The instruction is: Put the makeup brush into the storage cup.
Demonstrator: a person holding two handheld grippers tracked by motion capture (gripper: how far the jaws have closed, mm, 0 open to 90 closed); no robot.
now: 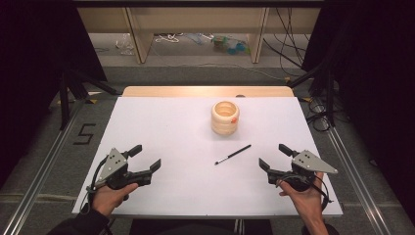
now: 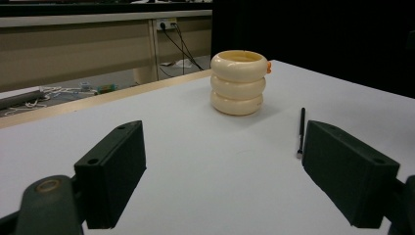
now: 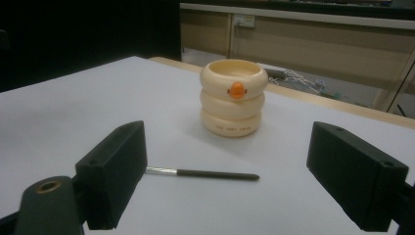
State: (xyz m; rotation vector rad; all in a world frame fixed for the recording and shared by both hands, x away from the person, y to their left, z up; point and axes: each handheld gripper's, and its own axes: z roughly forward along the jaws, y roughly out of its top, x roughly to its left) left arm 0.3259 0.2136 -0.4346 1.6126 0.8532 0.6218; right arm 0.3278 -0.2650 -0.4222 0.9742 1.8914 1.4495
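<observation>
Both my left gripper [image 1: 146, 157] and right gripper [image 1: 274, 155] gape wide, empty, near the table's [image 1: 161, 122] front corners; brush [image 1: 233, 154] lies between, untouched.

In your right gripper view, the brush's [image 3: 203, 173] bristle tip was hidden behind the near jaw. Small lettering on the cream holder's [image 3: 233, 98] bottom ring was too small to read. Your forearms were cut off by the high view's bottom edge.
</observation>
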